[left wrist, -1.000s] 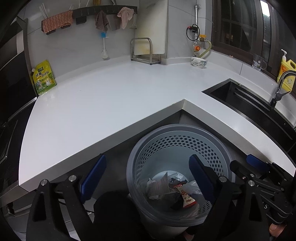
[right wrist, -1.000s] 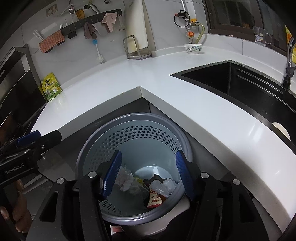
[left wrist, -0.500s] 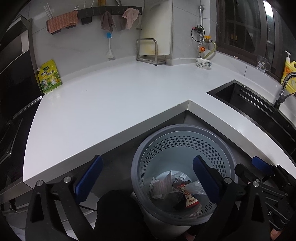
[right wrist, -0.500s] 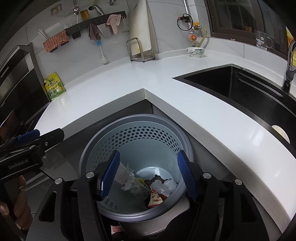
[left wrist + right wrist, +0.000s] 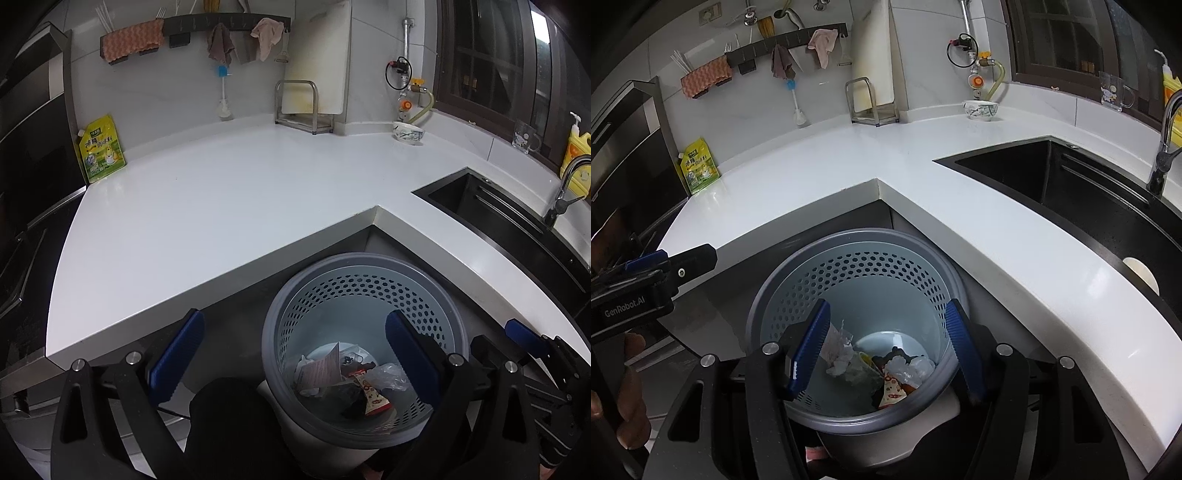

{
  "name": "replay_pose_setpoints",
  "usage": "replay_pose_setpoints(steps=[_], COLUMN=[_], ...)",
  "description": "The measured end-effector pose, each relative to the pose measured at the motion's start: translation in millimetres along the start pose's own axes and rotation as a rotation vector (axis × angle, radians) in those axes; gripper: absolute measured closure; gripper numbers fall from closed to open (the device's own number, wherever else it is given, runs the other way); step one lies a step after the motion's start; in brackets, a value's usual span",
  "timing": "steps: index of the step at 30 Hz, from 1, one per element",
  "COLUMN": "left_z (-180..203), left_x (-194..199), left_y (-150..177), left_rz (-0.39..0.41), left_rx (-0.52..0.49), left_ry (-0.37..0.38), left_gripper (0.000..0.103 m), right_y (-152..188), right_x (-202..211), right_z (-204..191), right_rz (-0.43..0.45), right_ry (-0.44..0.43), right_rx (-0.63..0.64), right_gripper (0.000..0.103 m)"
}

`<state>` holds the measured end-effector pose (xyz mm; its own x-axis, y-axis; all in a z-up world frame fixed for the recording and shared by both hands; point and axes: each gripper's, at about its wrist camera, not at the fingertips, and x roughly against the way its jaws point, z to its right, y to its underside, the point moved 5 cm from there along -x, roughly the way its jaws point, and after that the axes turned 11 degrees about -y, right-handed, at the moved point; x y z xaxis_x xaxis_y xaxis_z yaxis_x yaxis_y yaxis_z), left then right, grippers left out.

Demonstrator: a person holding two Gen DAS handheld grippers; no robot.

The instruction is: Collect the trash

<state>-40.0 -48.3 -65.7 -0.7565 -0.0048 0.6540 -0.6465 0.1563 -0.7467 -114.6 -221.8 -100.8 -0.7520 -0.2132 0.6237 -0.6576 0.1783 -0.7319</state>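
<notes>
Left wrist view: left gripper point(image 5: 293, 352) jaws have just widened, empty above the bin point(image 5: 364, 291); right gripper point(image 5: 888, 349) unchanged, part-open, empty.

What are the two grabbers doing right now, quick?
Left gripper: wide open, holding nothing.
Right gripper: open, empty, above the trash bin.

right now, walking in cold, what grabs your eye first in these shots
First the grey perforated bin, low in front of the inner corner of the white countertop, with crumpled wrappers and paper in its bottom. Both blue-padded tongs hang open above it with nothing between them: the right tongs over its mouth, the left tongs straddling its left rim. Farther off, the black sink is sunk into the counter on the right.
</notes>
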Motion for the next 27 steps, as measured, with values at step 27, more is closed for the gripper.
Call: replay_pose_setpoints(steps=[27], left_z=[-0.5], left_x=[3.4], left_y=[-0.8], left_rz=[0.008], left_rx=[-0.014], left_ry=[-0.019], left_gripper=[0.006], right_y=[0.6], right_x=[1.4], right_z=[-3.3], right_rz=[0.007], right_ry=[0.002], right_rx=[0.01], right_gripper=[0.041])
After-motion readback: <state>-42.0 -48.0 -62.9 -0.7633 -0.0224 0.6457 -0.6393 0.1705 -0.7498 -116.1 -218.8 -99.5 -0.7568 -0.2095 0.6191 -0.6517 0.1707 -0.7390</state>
